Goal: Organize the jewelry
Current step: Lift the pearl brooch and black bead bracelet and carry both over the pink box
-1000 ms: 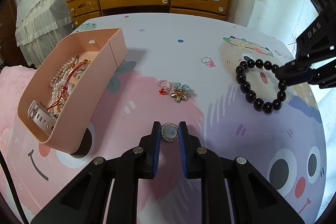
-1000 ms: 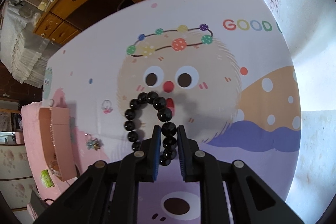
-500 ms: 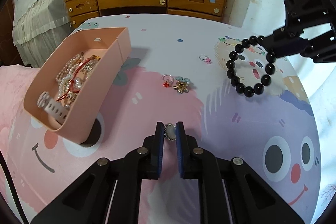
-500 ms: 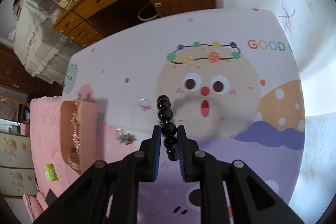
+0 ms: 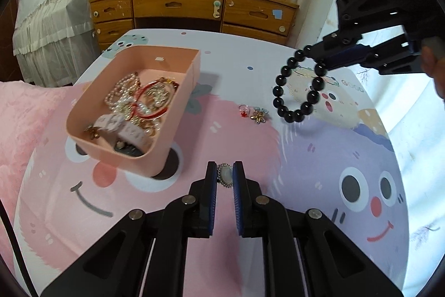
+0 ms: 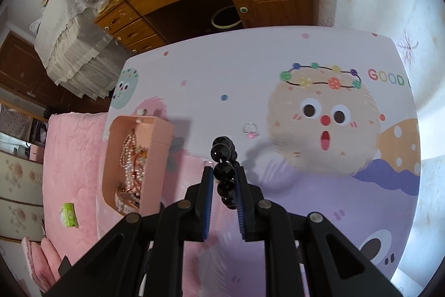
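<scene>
Above the tabletop (image 5: pixel 319 185), left gripper (image 5: pixel 224 175) pinches an oval brooch (image 5: pixel 224 175), possibly a ring; right gripper (image 6: pixel 224 176) clamps the black bead bracelet (image 5: pixel 299 85), both apparently bound for the pink tray (image 5: pixel 178 116).

A: What do the left tongs (image 5: pixel 224 176) carry?
B: An oval pale-stone brooch (image 5: pixel 224 175), pinched between the blue pads above the cartoon-printed surface (image 5: pixel 319 157).
A: And relative to the pink box (image 5: pixel 167 135)?
B: The brooch hangs just right of its near corner. Farther right, the right tongs (image 5: pixel 319 57) clamp a black bead bracelet (image 5: pixel 299 85), dangling in the air. Two small rings (image 5: pixel 251 112) lie between box and bracelet.
</scene>
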